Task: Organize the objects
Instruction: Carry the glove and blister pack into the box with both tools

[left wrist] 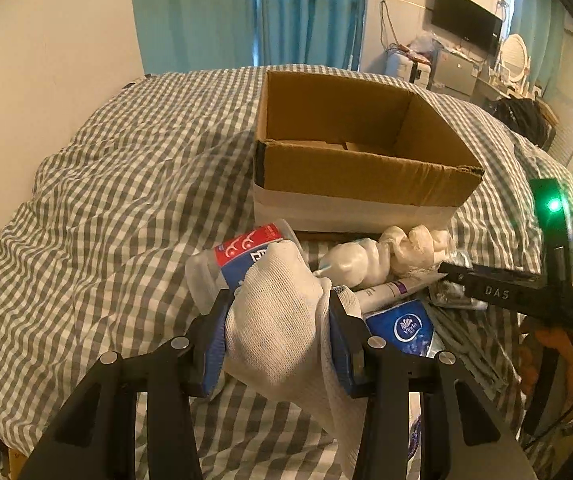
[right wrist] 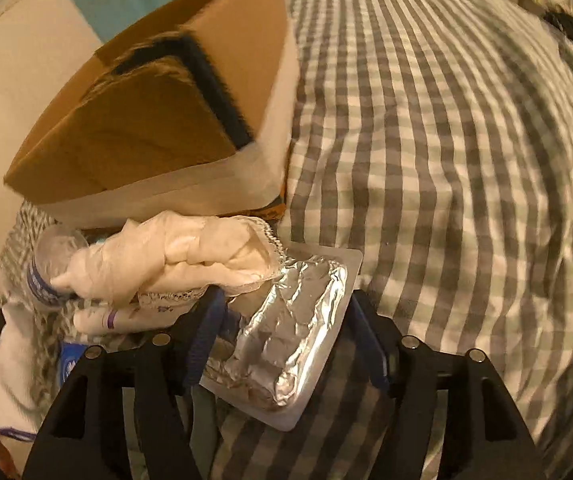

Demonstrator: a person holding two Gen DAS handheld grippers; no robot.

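Left wrist view: my left gripper is clamped on a white knit glove, and the box ahead looks nearly bare.

Going left to right: a plastic bottle with a red and blue label lies just behind the glove, then a white lumpy bundle, a tube, a blue tissue pack and crumpled pale gloves, all on the checked bedspread in front of the box. I judge the sorting barely begun; almost everything is left. My right gripper straddles a foil blister pack, fingers spread and not visibly pinching it. The pile crowds the box's near wall.
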